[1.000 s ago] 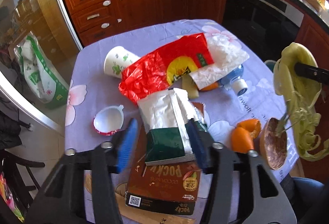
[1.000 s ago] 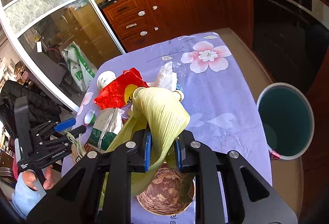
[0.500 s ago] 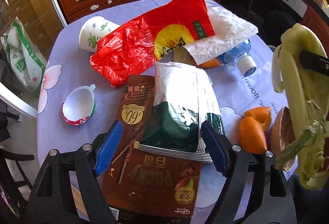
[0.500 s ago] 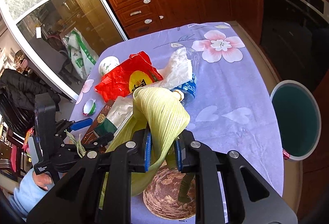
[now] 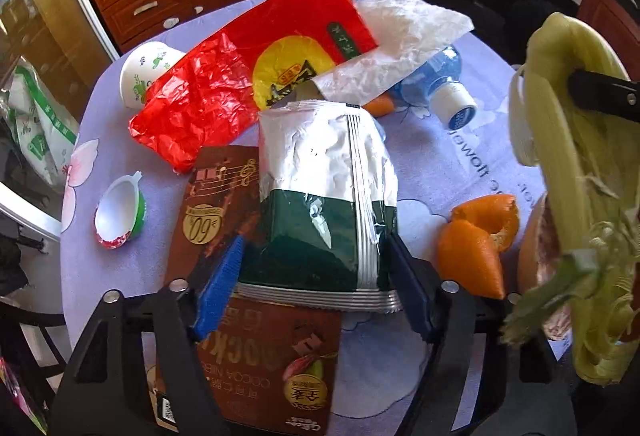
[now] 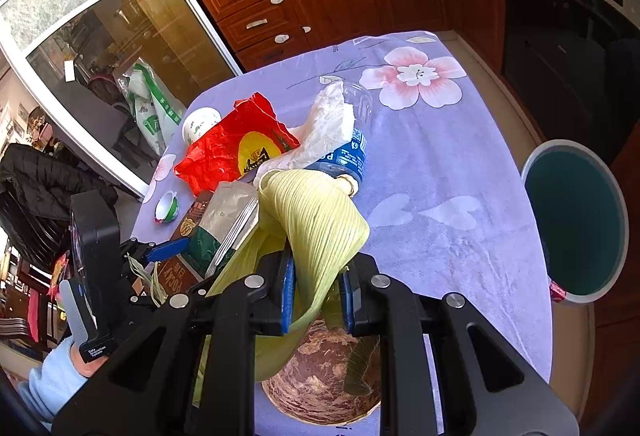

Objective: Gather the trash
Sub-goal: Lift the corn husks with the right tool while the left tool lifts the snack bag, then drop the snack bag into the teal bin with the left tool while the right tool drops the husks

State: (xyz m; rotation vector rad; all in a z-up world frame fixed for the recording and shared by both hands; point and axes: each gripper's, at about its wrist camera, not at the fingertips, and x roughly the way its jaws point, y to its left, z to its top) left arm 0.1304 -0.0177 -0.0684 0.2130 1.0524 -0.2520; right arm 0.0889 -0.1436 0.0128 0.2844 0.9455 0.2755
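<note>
My left gripper (image 5: 312, 284) is open, its blue pads on either side of the lower end of a green and white foil bag (image 5: 326, 195), which lies on a brown Pocky box (image 5: 256, 348). My right gripper (image 6: 316, 292) is shut on yellow-green corn husks (image 6: 316, 220) and holds them above the table's near edge; the husks also hang at the right of the left wrist view (image 5: 576, 163). A teal trash bin (image 6: 576, 220) stands on the floor to the right of the table.
On the purple flowered tablecloth (image 6: 432, 163) lie a red plastic bag (image 5: 248, 75), white paper (image 5: 400, 39) over a blue bottle (image 5: 440, 87), a paper cup (image 5: 144, 75), a small white cup (image 5: 118, 207), orange peel (image 5: 476, 240) and a brown shell (image 6: 320, 376).
My left gripper has opened wider and moved forward and down around the foil bag. My right gripper keeps the husks and has shifted slightly forward.
</note>
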